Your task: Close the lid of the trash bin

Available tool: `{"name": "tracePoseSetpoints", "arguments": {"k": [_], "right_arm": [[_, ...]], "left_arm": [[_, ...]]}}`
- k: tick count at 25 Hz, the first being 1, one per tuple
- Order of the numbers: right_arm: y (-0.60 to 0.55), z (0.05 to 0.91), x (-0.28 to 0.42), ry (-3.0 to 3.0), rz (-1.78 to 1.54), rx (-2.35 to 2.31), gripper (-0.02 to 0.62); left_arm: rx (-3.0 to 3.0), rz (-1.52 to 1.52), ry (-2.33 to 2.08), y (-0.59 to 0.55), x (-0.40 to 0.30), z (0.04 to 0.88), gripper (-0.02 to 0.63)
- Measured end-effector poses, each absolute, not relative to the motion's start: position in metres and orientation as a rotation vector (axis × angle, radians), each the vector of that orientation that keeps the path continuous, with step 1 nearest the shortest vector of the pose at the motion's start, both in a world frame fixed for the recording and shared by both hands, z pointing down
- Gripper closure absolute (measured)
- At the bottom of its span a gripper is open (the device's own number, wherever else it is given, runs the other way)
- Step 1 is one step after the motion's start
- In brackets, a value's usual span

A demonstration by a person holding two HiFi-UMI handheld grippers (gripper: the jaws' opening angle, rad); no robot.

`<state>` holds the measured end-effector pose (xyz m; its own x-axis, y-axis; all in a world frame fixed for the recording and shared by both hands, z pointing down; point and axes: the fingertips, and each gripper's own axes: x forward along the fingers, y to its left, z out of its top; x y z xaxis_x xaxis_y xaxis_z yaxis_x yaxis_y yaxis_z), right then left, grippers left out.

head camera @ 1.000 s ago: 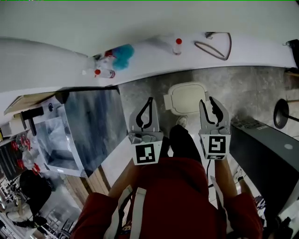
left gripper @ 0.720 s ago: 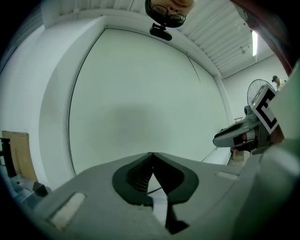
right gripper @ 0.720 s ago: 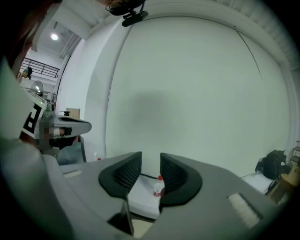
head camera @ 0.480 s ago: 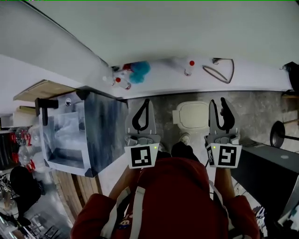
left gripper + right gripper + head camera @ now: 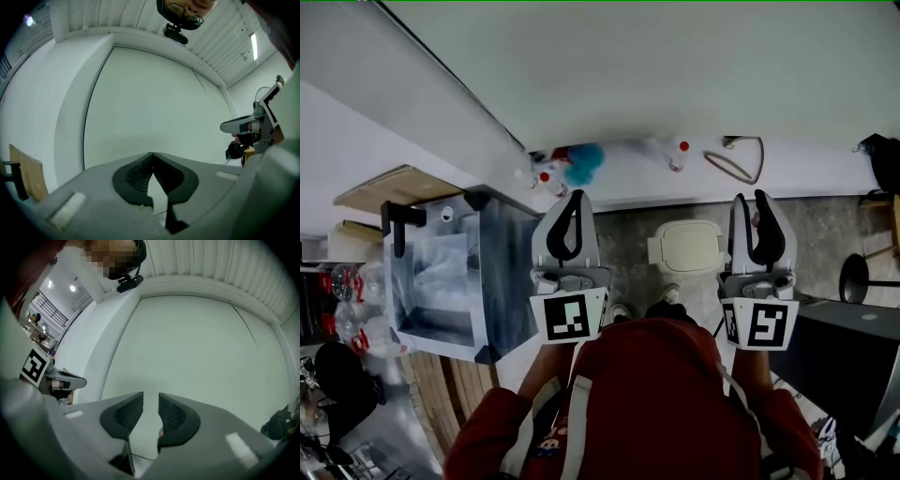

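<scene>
The cream trash bin (image 5: 689, 246) stands on the grey floor below a white ledge, and its lid lies flat on top. In the head view it shows between my two grippers, both held well above it. My left gripper (image 5: 574, 195) is shut with its tips touching (image 5: 152, 154), and nothing is in it. My right gripper (image 5: 750, 197) has a narrow gap between its jaws (image 5: 151, 397); they are closing on nothing. Both gripper views face a bare white wall, and the bin is out of sight in them.
A dark cabinet with a clear box (image 5: 455, 281) stands at the left. The white ledge (image 5: 628, 178) holds small bottles (image 5: 680, 155), a blue object (image 5: 583, 164) and a wire loop (image 5: 736, 155). A black unit (image 5: 839, 356) and a stool (image 5: 855, 277) are at the right.
Both grippers have risen away from the bin and now point level at the wall. The right jaws have narrowed. The bin looks smaller and lower in the head view.
</scene>
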<state>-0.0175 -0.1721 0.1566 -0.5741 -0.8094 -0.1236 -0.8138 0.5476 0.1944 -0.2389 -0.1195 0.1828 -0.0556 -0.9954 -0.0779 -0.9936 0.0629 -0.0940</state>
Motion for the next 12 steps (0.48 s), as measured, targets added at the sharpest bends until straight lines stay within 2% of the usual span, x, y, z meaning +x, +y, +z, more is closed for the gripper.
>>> {"name": "tracePoseSetpoints", "arguments": {"k": [5,9,12], "right_arm": [[-0.1728,0.1539,-0.0154,2.724,0.374,-1.465,0.537],[-0.1718,0.156,-0.0142,2.722,0.377,-1.473,0.595],[-0.1706,0.1576,-0.0146,2.725,0.36,-1.471,0.595]], "left_arm": [[-2.055,-0.026,2.197,-0.1178,-0.2426,0.1827,0.601],[-2.052,-0.027,2.2,-0.1151,-0.2425,0.1828,0.601],[-2.055,-0.025,2.198,-0.1141,-0.24,0.1825,0.601]]}}
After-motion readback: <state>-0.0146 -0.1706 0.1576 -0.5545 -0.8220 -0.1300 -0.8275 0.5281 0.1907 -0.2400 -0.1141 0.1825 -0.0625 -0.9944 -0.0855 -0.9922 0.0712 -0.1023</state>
